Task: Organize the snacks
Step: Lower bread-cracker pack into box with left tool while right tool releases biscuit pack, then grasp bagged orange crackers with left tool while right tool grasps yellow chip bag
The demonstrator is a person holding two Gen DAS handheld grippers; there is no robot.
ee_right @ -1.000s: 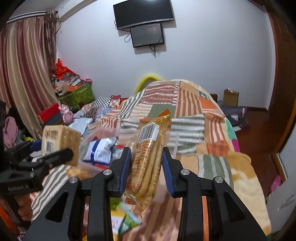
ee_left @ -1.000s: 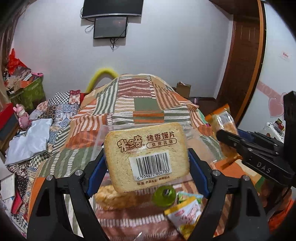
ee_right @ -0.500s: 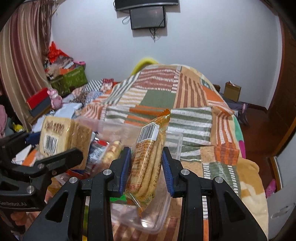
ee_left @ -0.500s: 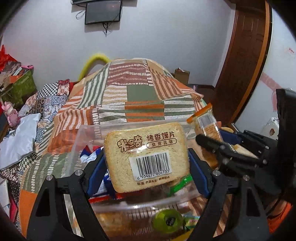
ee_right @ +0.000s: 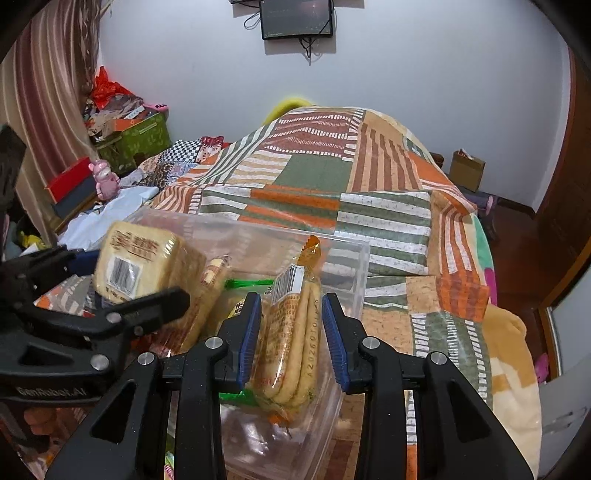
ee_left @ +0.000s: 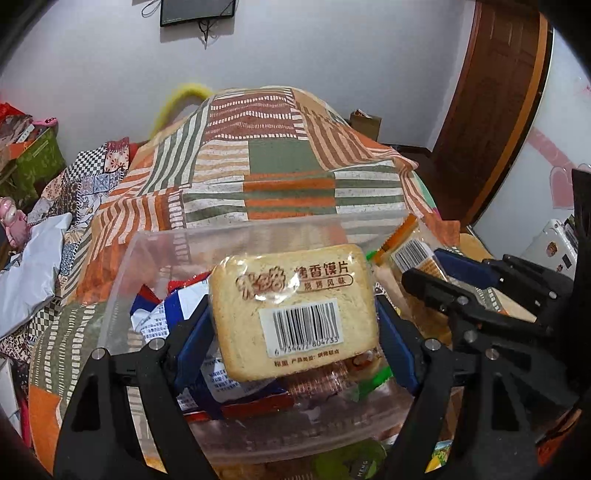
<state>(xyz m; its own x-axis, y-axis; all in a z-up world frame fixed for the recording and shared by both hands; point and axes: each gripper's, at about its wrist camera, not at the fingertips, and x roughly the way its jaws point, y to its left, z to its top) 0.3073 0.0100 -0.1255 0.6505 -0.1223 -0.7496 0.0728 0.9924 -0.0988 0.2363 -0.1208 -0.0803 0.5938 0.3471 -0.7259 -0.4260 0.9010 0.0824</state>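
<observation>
A bed draped in a patchwork bedspread (ee_left: 288,162) of orange, green and brown stripes fills the room below a white wall with a dark screen (ee_right: 297,18) mounted high on it. At the near end of the bed sits a clear plastic bin (ee_left: 122,280), already holding several snack packs, among them a blue-and-white packet (ee_left: 162,314) against its left side and a green-wrapped item (ee_right: 247,283) further in. Both hand-held tools reach into the open top of the bin, side by side. The left gripper (ee_left: 293,328) has its blue pads pressed on the two short sides of a pack of toasted bread slices (ee_left: 295,310), barcode label facing the camera, jaws standing fairly wide around the pack, which hangs over the bin's contents at its left-centre. The right gripper (ee_right: 291,336) carries a narrow orange-trimmed pack of biscuit sticks (ee_right: 290,332), standing on end between its blue pads at the bin's right side; the jaws are nearly closed, the left pad against the wrapper, while a thin gap seems to show at the right pad. The pack's lower end dips below the bin's rim. A small cardboard box (ee_right: 467,168) stands on the floor by the far wall.
</observation>
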